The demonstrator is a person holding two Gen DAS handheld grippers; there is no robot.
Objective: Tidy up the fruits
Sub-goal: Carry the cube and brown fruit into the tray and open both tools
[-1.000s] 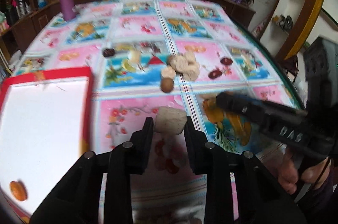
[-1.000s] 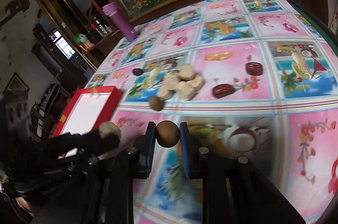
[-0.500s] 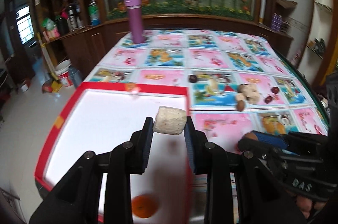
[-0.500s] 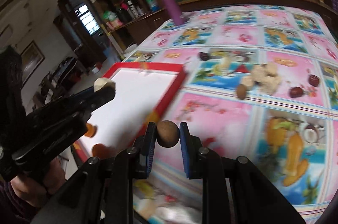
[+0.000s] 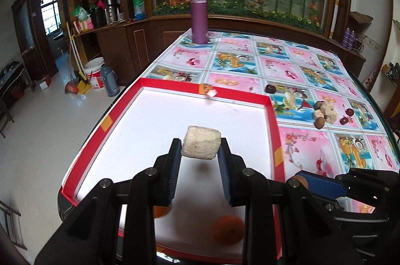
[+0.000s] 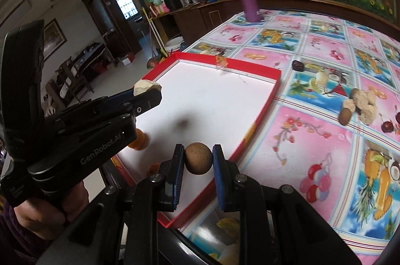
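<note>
Holding one pale, rough cylindrical fruit piece (image 5: 200, 146) clamped in the left gripper (image 5: 200, 160), above the white floor of the red-rimmed tray (image 5: 273, 135). Gripping one round brown fruit (image 6: 198, 158) tight in the right gripper (image 6: 197, 165), over the tray's near right rim.

Lying in the tray: two orange fruits, one (image 5: 227, 230) in plain sight, the other (image 5: 161, 211) half hidden behind the left gripper's fingers.

Sitting on the table (image 5: 312, 147), well apart from the tray: one cluster of pale chunks (image 6: 363, 104), too bunched for counting; two brown round fruits (image 6: 344, 116) beside it; two dark red cherries (image 5: 347, 116); one dark date-like piece (image 6: 298, 65) alone.

Standing at the far edge: one purple bottle (image 5: 198, 14).

Reading "GenRobot.AI" on the left gripper's body, seen from the right wrist camera.
</note>
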